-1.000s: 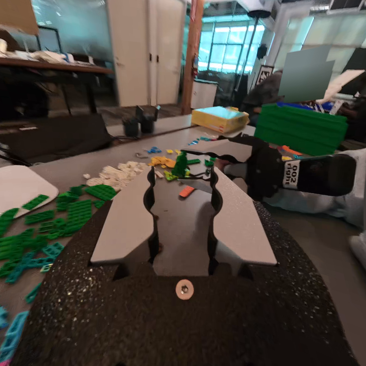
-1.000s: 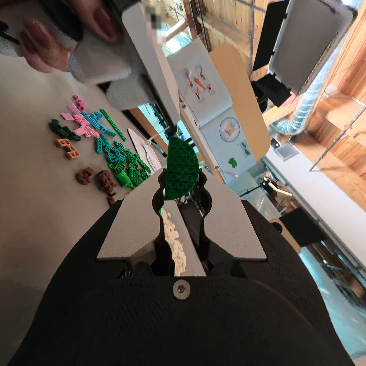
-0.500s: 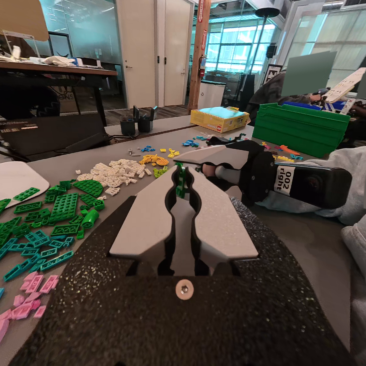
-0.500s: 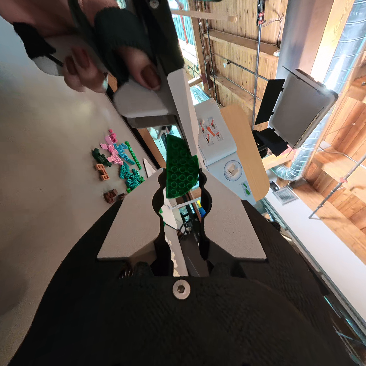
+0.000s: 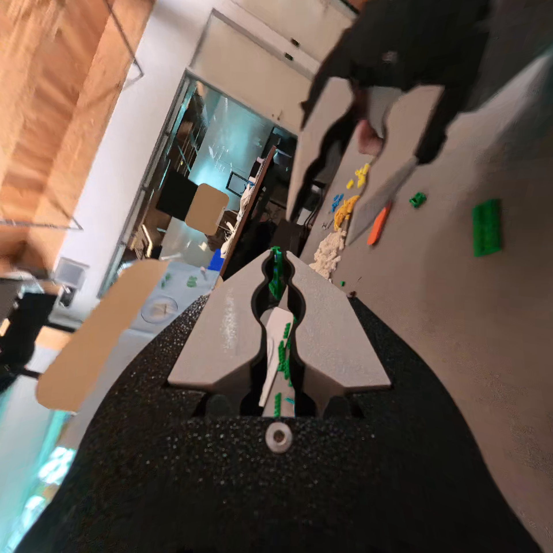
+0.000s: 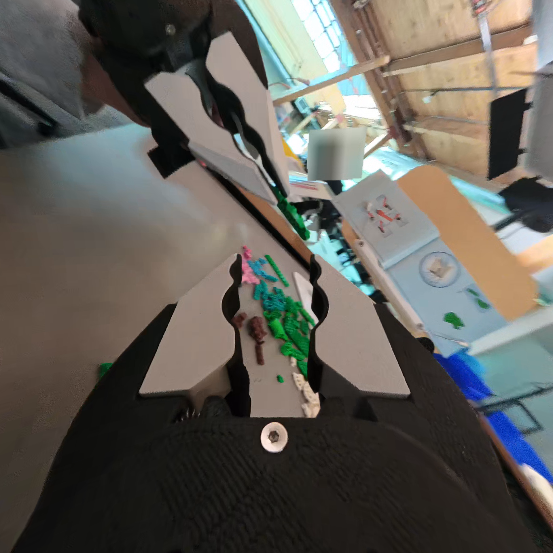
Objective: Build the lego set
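1. Left gripper (image 5: 277,254): grey fingers closed edge-on against a thin green studded plastic plate (image 5: 276,276); the plate's far end sticks out past the tips in the right wrist view (image 6: 291,214).
2. Right gripper (image 6: 273,263): fingers spread wide, nothing between them, held above the grey tabletop (image 6: 89,239).
3. Seen through the right gripper's gap, lying on the table: pink bricks (image 6: 247,270), teal bricks (image 6: 269,294), green bricks (image 6: 291,326), brown bricks (image 6: 256,329).
4. Left wrist view, on the table: flat green rectangular plate (image 5: 486,227), orange sliver piece (image 5: 379,224), white brick heap (image 5: 327,254), yellow pieces (image 5: 347,208).
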